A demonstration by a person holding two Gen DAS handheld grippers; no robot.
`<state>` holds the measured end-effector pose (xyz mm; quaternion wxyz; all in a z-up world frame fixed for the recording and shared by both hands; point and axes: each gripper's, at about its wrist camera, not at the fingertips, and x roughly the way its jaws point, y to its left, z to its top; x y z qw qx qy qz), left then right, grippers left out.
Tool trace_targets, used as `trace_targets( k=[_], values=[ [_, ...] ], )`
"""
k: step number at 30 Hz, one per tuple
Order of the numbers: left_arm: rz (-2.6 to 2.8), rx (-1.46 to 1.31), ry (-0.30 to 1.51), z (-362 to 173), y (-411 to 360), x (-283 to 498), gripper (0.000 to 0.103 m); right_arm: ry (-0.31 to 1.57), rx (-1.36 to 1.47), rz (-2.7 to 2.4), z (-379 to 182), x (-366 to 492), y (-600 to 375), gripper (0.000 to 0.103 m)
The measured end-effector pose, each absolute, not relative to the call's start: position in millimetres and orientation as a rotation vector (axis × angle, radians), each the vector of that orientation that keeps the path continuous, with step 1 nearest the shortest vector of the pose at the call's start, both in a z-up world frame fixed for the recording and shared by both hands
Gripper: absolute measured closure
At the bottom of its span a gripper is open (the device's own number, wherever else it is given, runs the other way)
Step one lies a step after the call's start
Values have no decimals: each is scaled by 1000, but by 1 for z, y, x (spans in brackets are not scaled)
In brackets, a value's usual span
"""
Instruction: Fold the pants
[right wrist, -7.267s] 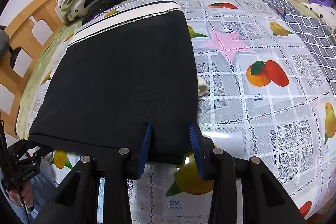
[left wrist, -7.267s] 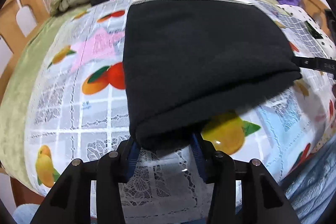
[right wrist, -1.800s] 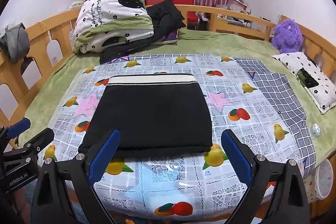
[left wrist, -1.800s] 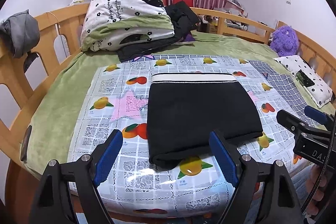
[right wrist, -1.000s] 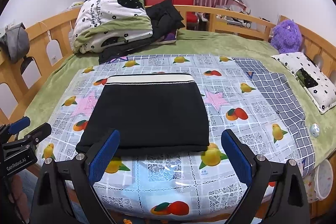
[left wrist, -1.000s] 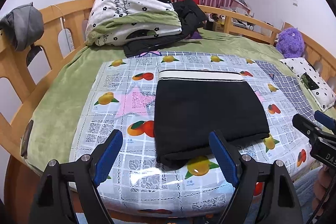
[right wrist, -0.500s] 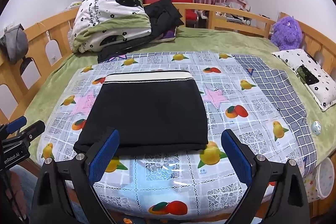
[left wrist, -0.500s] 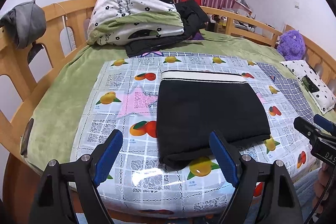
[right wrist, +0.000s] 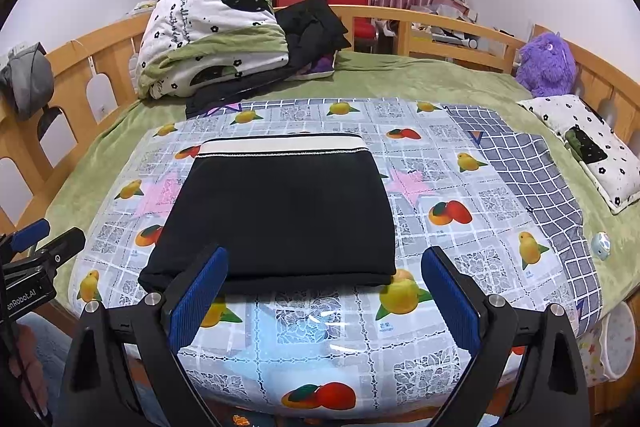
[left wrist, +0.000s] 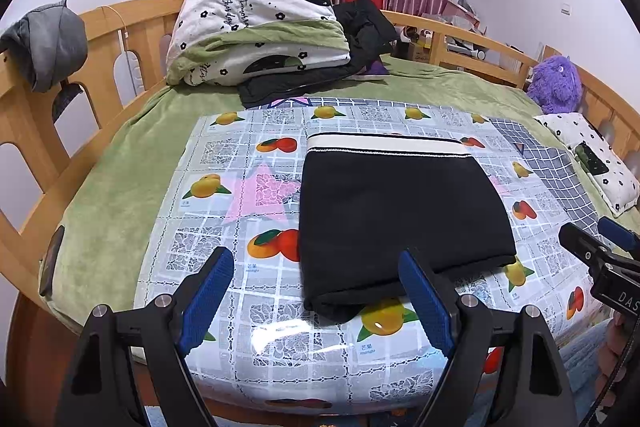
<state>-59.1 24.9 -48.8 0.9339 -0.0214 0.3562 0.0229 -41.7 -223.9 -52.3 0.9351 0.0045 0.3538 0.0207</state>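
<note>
The black pants [left wrist: 400,211] lie folded into a flat rectangle on the fruit-print mat [left wrist: 248,211], their white waistband [left wrist: 388,143] at the far end. They also show in the right wrist view [right wrist: 280,211]. My left gripper [left wrist: 316,287] is open and empty, held back from the near left corner of the fold. My right gripper [right wrist: 324,287] is open and empty, in front of the near edge. Each gripper appears at the edge of the other's view, the right one [left wrist: 600,259] and the left one [right wrist: 36,247].
A folded quilt [left wrist: 256,31] and dark clothes [left wrist: 360,27] are piled at the bed's far end. A purple plush toy [right wrist: 546,63] and a small pillow [right wrist: 588,143] lie at the right. Wooden rails [left wrist: 120,39] ring the bed. A grey cap [left wrist: 48,43] hangs on the left rail.
Both grippers let go of the near fold of the pants, opened wide and drew back from the bed. In the last second they shifted only slightly.
</note>
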Motion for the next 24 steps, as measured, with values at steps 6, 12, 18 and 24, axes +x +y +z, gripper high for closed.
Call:
trace_targets(
  k=[6,12,18,24],
  values=[
    [48,-42,730,-49,25,-59,19,724,8,44,-53,-42,-224,7],
    [47,-44,728,-49,25,-59,19,722,7,45,-52,-42,-223,7],
    [46,-39,730,-49,25,-60,19,724,5,48,-53,-42,-223,7],
    [38,-38,728,-49,25,-60,19,722,2,50,-54,-43,-224,7]
  ],
)
